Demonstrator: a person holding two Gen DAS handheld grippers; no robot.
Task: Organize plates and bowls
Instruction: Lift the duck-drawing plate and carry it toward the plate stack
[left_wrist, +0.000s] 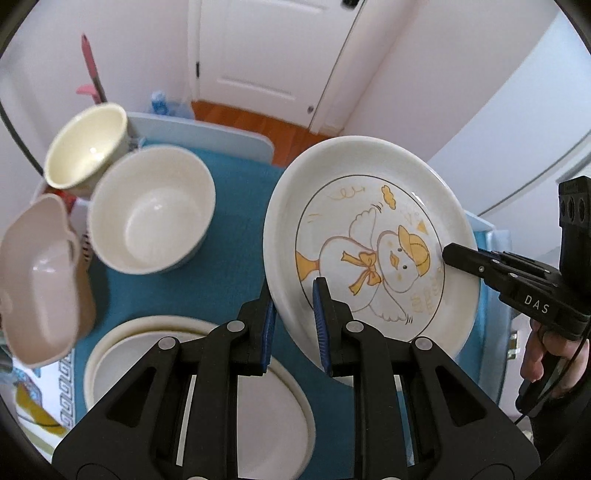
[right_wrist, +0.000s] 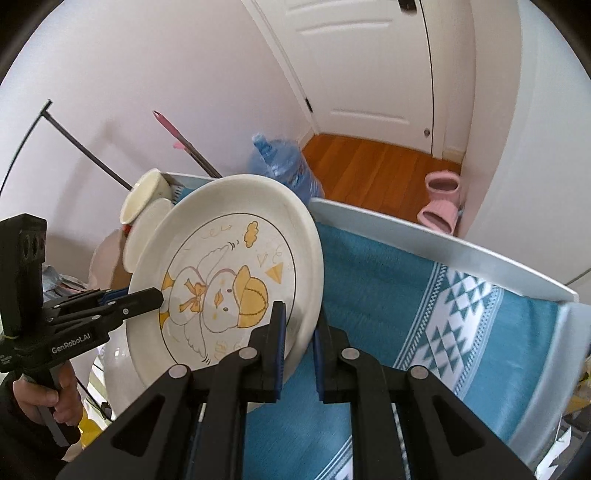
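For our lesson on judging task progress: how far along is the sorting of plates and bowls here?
Done, it seems: plain plates lie stacked on the blue cloth. In hand: the duck plate is lifted and tilted, with the left gripper and right gripper each clamping its rim. Left: placing it, probably on that stack, and nesting the white bowl, cream bowl and pink bowl.

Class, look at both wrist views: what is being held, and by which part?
The duck plate is held tilted above the table by both grippers: the left gripper clamps its lower-left rim, and the right gripper clamps the opposite rim.
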